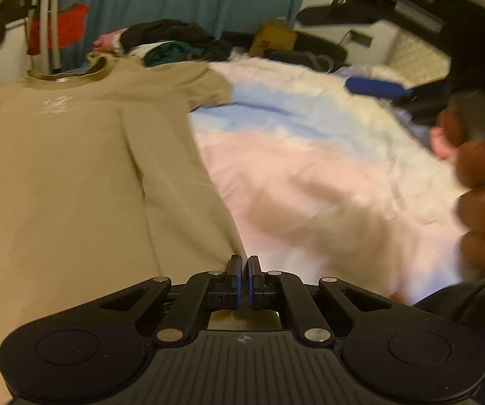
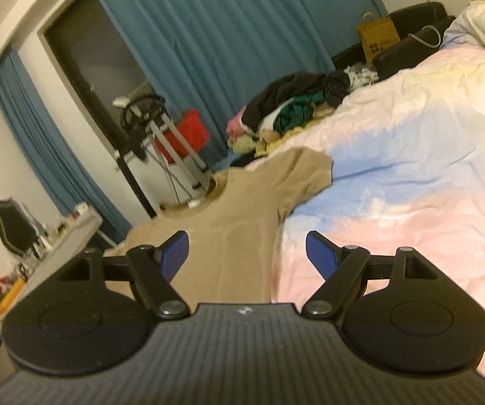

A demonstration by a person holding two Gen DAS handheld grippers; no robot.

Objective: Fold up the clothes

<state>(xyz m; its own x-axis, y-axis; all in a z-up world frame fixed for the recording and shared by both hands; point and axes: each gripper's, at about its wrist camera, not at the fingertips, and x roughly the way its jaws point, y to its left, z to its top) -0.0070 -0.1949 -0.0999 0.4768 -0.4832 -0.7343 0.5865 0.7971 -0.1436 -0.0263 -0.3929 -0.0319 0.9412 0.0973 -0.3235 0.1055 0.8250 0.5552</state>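
Observation:
A tan T-shirt (image 1: 83, 155) lies flat on the bed, collar far, one short sleeve out to the right. It also shows in the right wrist view (image 2: 239, 222). My left gripper (image 1: 245, 271) is shut, its blue pads nearly touching, at the shirt's near right hem edge; whether cloth is pinched between them is unclear. My right gripper (image 2: 246, 253) is open and empty, held above the shirt's right side. The right gripper and the hand on it also show at the right edge of the left wrist view (image 1: 478, 155).
The bed has a pink, blue and white duvet (image 2: 411, 175). A pile of dark, green and pink clothes (image 2: 286, 108) lies at the far end. A brown paper bag (image 2: 379, 38) and black bag stand beyond. A tripod (image 2: 171, 145) and teal curtains are at left.

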